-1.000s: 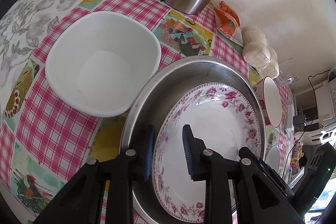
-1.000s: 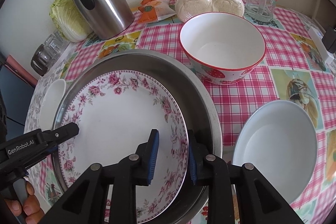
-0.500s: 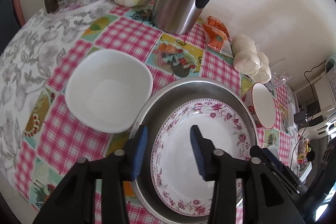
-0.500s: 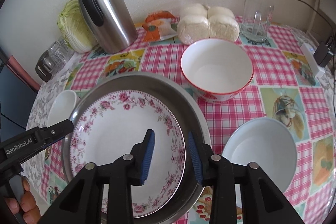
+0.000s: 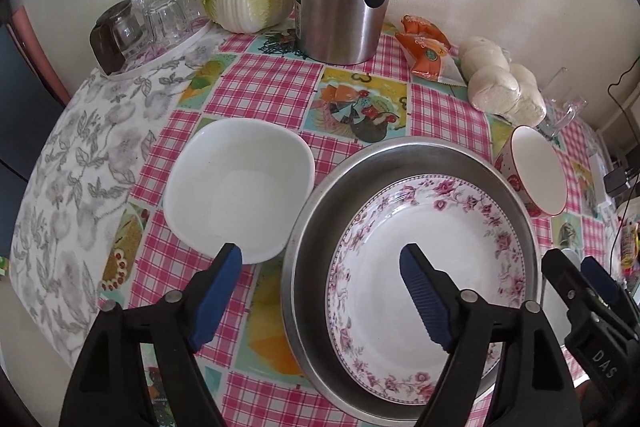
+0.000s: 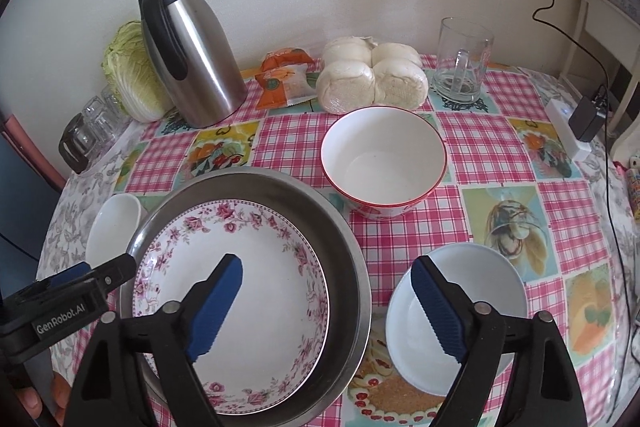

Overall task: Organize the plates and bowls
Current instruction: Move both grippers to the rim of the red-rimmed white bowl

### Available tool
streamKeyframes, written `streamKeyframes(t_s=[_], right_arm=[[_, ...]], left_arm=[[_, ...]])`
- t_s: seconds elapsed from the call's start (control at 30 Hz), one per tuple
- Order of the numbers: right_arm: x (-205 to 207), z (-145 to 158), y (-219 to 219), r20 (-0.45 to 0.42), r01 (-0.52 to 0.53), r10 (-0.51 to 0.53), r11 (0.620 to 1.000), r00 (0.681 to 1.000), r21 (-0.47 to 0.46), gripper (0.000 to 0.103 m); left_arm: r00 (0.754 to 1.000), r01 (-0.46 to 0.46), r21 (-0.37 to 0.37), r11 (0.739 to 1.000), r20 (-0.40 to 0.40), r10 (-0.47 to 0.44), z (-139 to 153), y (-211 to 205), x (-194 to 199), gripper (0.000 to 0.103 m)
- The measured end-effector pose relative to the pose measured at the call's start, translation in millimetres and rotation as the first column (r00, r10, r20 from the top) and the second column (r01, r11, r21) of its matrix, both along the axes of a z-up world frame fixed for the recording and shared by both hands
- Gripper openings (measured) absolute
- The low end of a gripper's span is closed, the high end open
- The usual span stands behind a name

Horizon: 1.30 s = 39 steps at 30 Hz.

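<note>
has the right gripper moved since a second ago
Yes. The right gripper has lifted off the rim of the pink-flowered plate, which shrank beneath it in the steel basin, and its jaws are opening, holding nothing.

Steel thermos (image 6: 192, 59) beside cabbage (image 6: 132, 75); wrapped buns (image 6: 372, 75), glass mug (image 6: 460, 63), snack packet (image 6: 284, 79) along wall.

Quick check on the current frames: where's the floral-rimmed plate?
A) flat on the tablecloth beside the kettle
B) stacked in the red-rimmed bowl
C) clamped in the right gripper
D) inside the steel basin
D: the floral plate lies inside the steel basin, whose rim rings it; the red-rimmed bowl is empty, and the right gripper is opening with nothing between its jaws.
</note>
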State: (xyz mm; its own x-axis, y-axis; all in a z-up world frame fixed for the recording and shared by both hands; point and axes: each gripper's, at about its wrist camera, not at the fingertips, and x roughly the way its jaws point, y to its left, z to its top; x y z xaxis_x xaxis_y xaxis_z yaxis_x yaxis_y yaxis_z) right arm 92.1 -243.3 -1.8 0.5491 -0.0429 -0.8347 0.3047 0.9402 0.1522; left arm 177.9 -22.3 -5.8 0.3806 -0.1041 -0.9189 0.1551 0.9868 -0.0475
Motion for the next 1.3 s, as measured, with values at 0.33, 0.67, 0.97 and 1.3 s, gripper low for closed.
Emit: streamKeyframes(t_s=[0.33, 0.67, 0.97, 1.3], right_arm=[[-0.5, -1.2, 0.5, 0.002, -0.014, 0.014, 1.000, 1.000, -0.001, 0.103], [-4.6, 2.7, -5.4, 0.035, -0.013, 0.014, 0.999, 0.999, -0.044, 0.103], [-9.3, 9.6, -16.4, 0.108, 0.015, -0.011, 1.000, 0.994, -0.028, 0.103], [-6.6, 6.9, -37.5, 0.159, 0.017, -0.020, 1.000, 0.987, 0.026, 0.103]], left_arm=[[1.000, 0.005, 0.030, 1.000, 0.014, -0.005, -1.5, -5.8, -2.0, 0.090], [0.997, 0.011, 0.060, 0.998, 0.075, -0.016, 3.3, -15.6, -4.6, 0.101], [0.989, 0.004, 0.035, 0.999, 0.145, -0.009, 12.5, -28.9, 0.2, 0.101], [0.979, 0.041, 0.025, 0.999, 0.197, -0.045, 13.3, -55.8, 6.0, 0.101]])
